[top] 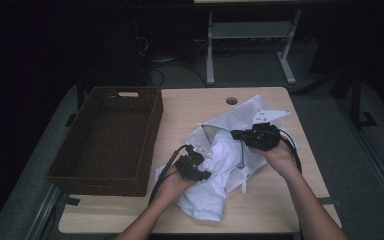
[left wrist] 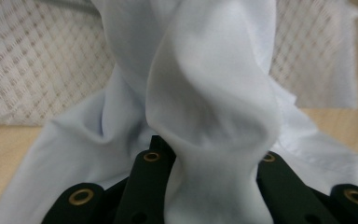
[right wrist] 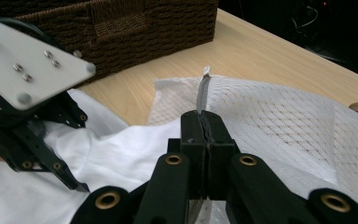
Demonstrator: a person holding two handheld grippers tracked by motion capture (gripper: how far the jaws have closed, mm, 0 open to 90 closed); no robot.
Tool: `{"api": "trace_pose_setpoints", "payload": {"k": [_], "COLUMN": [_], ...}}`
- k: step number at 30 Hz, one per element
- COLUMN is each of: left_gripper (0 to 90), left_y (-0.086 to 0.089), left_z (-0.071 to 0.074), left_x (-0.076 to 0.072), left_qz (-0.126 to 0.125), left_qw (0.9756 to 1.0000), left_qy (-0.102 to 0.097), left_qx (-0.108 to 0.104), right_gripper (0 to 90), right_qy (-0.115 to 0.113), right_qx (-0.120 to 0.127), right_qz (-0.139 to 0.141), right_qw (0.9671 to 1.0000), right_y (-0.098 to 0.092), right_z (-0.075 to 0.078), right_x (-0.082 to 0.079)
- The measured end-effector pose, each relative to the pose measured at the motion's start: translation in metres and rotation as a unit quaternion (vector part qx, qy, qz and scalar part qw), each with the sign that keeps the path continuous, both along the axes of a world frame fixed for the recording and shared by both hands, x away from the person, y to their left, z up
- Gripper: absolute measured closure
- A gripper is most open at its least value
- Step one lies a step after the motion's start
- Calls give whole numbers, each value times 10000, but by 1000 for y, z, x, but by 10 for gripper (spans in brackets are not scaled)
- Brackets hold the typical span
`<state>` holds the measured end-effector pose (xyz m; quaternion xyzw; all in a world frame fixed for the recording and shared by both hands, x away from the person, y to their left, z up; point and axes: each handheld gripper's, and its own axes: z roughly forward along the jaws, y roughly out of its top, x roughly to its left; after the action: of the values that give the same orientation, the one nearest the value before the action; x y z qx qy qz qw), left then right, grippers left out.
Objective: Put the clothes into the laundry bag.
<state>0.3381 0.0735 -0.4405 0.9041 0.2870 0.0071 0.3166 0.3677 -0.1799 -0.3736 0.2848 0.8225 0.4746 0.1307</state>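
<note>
Both claws, left (top: 203, 169), right (top: 236, 134), in white cloth (top: 215, 192); basket (top: 107, 142) beside.

Dim, dark-edged high view; brighter gripper views, soft-focused up close.

No text, label, brand, number or sign can be read anywhere in these pictures.
</note>
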Motion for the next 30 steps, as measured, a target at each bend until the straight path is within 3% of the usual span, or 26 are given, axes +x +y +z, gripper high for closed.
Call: {"api": "trace_pose_setpoints", "payload": {"k": [4, 7, 11, 14, 19, 23, 27, 30], "left_gripper": [770, 772, 771, 768, 761, 738, 509, 388], "left_y": [8, 14, 8, -5, -27, -36, -30, -22], "left_z": [14, 24, 37, 40, 21, 11, 9, 15], "left_x": [0, 1, -1, 2, 10, 11, 13, 9], "left_qz": [189, 354, 480, 508, 354, 252, 206, 143], "left_qw": [9993, 9976, 9950, 9953, 9969, 9978, 9973, 9967], "left_qy": [-101, -163, -288, -258, -127, -249, -253, -432], "left_qx": [-294, -581, -828, -782, -697, -552, -663, -679], "right_gripper": [884, 884, 884, 884, 884, 883, 884, 883], "right_qy": [-4, -95, -205, -148, -151, -110, -36, -6], "right_qx": [13, 43, 161, 281, 327, 292, 208, 193], "right_qz": [13, 91, 211, 304, 391, 352, 265, 234], "right_qw": [10000, 9999, 9994, 9990, 9986, 9989, 9994, 9995], "right_y": [0, 4, 11, 14, 16, 15, 10, 8], "right_z": [1, 9, 18, 20, 23, 20, 13, 10], "right_x": [0, -5, -10, -12, -16, -14, -10, -8]}}
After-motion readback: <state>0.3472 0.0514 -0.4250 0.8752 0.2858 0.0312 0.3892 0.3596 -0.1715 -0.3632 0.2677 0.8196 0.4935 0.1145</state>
